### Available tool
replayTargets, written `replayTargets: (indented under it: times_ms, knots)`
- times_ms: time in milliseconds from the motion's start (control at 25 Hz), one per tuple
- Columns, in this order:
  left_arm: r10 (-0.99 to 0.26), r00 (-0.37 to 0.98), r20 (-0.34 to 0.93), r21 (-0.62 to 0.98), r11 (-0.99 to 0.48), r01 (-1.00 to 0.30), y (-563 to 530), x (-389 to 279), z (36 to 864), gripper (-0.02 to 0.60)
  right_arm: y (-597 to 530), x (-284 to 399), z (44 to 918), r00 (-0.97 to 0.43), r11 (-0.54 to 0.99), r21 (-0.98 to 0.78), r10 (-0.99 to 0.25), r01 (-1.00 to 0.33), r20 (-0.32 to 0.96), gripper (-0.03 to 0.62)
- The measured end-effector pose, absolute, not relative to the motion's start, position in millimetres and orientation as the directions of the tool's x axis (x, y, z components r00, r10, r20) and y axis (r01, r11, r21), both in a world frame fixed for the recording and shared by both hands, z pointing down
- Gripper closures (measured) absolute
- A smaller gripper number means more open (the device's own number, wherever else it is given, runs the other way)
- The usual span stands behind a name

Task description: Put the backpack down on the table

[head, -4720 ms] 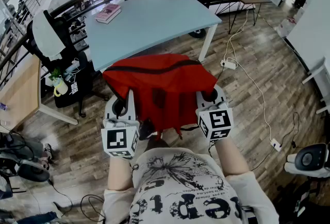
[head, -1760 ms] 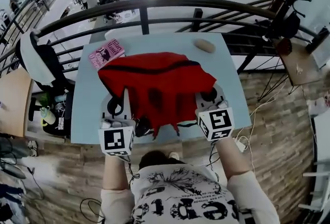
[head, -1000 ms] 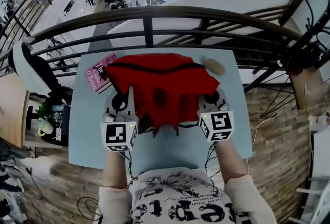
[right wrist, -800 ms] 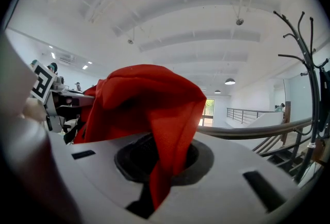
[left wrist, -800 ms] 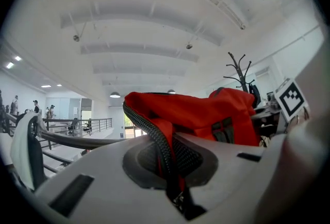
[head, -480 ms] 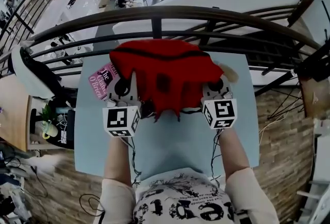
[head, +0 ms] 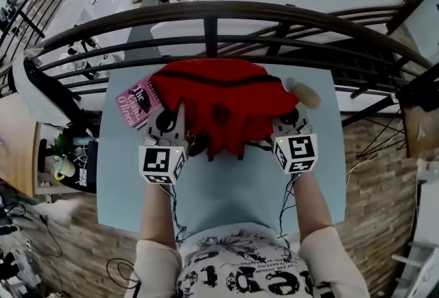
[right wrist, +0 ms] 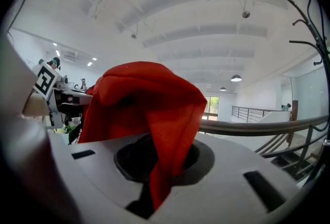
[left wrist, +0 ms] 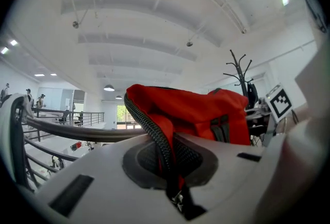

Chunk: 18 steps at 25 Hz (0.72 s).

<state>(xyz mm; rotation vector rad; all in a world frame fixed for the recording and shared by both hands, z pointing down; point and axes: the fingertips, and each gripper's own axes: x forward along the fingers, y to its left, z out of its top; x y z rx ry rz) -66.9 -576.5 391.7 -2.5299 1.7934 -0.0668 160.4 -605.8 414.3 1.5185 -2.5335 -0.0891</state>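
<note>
Red cloth is squeezed tight in the shut jaws of the left gripper (head: 177, 121) and right gripper (head: 285, 119), and the backpack (head: 218, 92) has come forward and lower, now over the pale blue table (head: 240, 187) by the pink book (head: 134, 101), nearly down.

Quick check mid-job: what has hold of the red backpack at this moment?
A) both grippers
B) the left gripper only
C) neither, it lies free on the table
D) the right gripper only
A: the left gripper is shut on the zipper edge of the red backpack, and the right gripper is shut on a fold of its fabric.
</note>
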Motion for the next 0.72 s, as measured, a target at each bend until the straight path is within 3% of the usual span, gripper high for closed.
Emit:
replayTargets:
  times_ms: [720]
  knots:
    - [-0.929, 0.344, 0.134, 0.028, -0.343, -0.939, -478.8, -63.1, 472.6, 0.565, -523.8, 167.3, 473.0, -0.461, 0.504, 0.142, -0.85, -0.852, 0.253, 0.519]
